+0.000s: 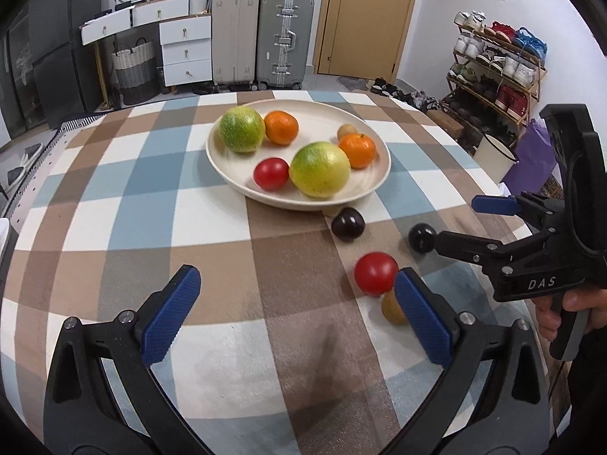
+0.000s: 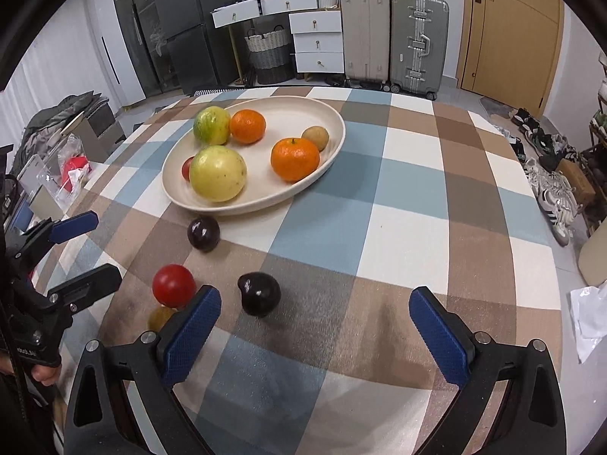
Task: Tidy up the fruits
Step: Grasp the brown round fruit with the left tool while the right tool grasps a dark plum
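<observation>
A cream plate (image 1: 303,204) (image 2: 265,204) on the checked tablecloth holds two large green-yellow fruits, two oranges, a red tomato (image 1: 271,173) and a small brown fruit. On the cloth in front of it lie a dark plum (image 1: 348,224) (image 2: 203,234), a second dark plum (image 1: 422,237) (image 2: 261,294), a red tomato (image 1: 375,273) (image 2: 173,285) and a small brown fruit (image 1: 392,309) (image 2: 159,318), which a finger partly hides. My left gripper (image 1: 296,314) (image 2: 106,246) is open and holds nothing. My right gripper (image 2: 316,330) (image 1: 455,220) is open, with the second plum just ahead of its left finger.
The table's right edge drops to a floor with shoes, a shoe rack (image 1: 497,72) and a white bucket (image 1: 493,153). Behind the table stand suitcases (image 2: 394,38), white drawers (image 2: 318,41), a woven basket and a wooden door. Bags and clutter lie off the left edge (image 2: 72,144).
</observation>
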A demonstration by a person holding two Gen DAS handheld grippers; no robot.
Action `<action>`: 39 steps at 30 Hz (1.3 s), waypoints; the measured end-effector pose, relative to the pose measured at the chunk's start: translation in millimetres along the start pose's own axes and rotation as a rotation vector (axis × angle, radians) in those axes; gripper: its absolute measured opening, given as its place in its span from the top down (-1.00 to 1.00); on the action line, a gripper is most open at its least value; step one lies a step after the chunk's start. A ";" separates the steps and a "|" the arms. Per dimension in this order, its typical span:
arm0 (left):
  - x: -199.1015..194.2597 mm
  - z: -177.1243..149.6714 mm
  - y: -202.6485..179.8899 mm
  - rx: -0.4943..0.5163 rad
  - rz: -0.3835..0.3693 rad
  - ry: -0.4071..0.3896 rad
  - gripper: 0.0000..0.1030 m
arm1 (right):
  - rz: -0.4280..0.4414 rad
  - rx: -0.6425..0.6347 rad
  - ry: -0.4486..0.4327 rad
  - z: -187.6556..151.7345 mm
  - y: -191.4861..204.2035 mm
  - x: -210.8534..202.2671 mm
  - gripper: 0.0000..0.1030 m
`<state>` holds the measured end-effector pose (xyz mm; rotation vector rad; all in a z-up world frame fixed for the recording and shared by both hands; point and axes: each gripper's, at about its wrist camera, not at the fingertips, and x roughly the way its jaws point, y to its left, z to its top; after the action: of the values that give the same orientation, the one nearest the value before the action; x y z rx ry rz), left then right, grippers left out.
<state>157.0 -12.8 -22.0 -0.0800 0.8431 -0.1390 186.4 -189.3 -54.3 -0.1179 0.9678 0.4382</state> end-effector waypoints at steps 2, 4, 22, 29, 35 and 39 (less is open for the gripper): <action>0.4 -2.5 -3.6 0.005 -0.013 0.009 -0.97 | 0.004 -0.002 0.003 -1.9 0.1 0.9 -0.97; 0.7 -5.2 -7.7 0.012 -0.027 0.019 -0.97 | 0.012 -0.005 0.007 -3.5 0.8 2.3 -0.92; 19.2 -19.0 -37.2 0.042 -0.151 0.115 -0.61 | 0.041 -0.076 0.019 0.2 18.9 14.8 -0.18; 24.7 -20.0 -45.1 0.063 -0.162 0.125 -0.26 | 0.038 -0.097 0.016 -1.0 22.4 16.0 0.04; 27.3 -18.4 -46.8 0.054 -0.203 0.125 0.47 | 0.059 -0.101 0.021 -1.5 25.3 17.2 0.21; 26.6 -18.2 -48.3 0.056 -0.194 0.115 0.49 | 0.063 -0.107 0.019 -2.3 29.4 18.4 0.31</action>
<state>156.5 -64.9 -47.7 -0.1023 0.9449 -0.3522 181.5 -157.7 -67.9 -0.1889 0.9691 0.5474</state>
